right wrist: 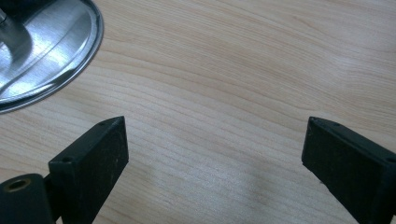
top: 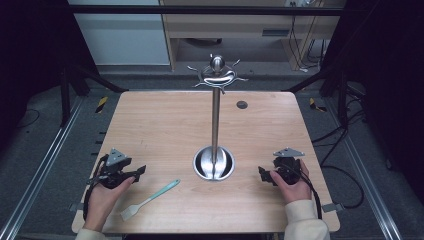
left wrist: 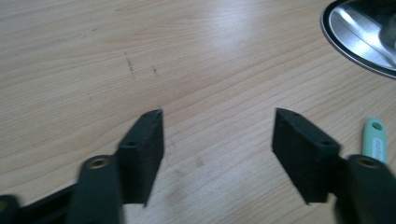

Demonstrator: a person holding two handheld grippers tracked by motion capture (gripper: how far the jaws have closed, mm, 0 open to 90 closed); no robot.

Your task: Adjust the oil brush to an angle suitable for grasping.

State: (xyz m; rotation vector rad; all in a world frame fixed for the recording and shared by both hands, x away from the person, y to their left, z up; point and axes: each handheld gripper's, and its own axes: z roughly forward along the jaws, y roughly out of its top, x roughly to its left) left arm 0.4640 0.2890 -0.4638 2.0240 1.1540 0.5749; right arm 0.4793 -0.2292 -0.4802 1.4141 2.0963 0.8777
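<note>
A pale wooden worktop (top: 150, 125) was seen from above, with a person's two forearms entering from the near edge, each hand holding one two-jaw gripper. One small spatula (top: 150, 199) lay flat on the worktop just beside the left gripper (top: 141, 171), its mint-green handle angled toward the middle and its pale slotted blade toward the near edge. It looked light, thin and fairly stiff, probably smooth enough to slide when nudged — the handle, thicker than the blade, seemed the best place to take hold, pinched across its width. The left gripper rested low over the wood with its jaws partly apart and nothing between them; in the left gripper view the handle's green tip (left wrist: 374, 140) showed just outside one jaw. The right gripper (top: 262, 174) sat well apart on the other side, its jaws spread wide and empty. Between the two stood one tall metal stand (top: 215, 120) — a round shiny base, a slim upright pole, and a ring of curled hooks at the top. In all: one spatula, one stand, two grippers.
</note>
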